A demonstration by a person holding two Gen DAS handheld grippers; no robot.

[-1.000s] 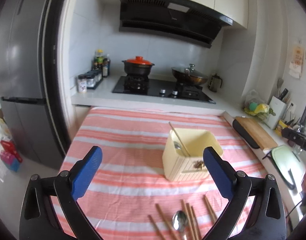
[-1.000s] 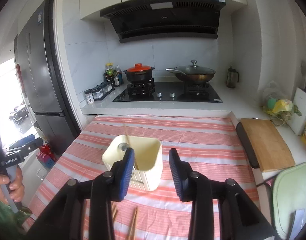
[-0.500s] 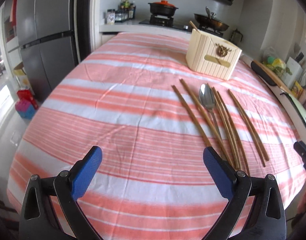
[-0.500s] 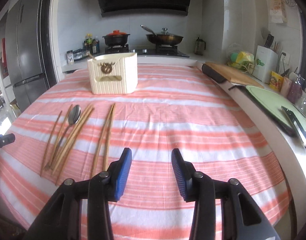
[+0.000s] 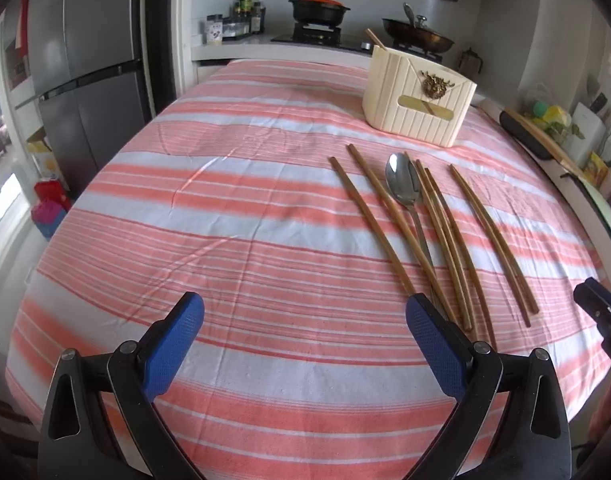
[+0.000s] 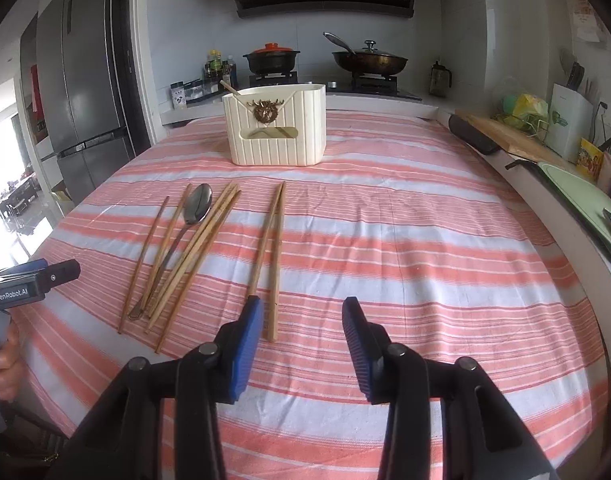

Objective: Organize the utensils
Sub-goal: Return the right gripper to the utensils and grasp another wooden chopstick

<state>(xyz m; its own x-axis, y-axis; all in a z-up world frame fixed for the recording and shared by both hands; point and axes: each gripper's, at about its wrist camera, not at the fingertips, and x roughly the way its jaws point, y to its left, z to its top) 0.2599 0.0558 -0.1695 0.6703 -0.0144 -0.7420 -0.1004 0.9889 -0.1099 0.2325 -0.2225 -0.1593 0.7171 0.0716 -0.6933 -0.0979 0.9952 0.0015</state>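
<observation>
Left gripper [image 5: 303,334] jaws spread wide, right gripper [image 6: 301,332] part-spread, both empty, w/ chopsticks [image 6: 271,248] & spoon [image 6: 197,206] near holder [image 6: 275,130].

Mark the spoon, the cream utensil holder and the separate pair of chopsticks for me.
spoon [image 6: 198,203], right wrist view, on its bowl.
cream utensil holder [image 6: 305,136], right wrist view, front wall.
separate pair of chopsticks [image 6: 276,236], right wrist view, mid-shaft.

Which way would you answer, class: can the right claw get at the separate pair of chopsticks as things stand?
Probably yes. The right claw is open and empty, with the chopstick pair lying flat on the cloth just ahead of its left finger; nothing stands between them.
</observation>
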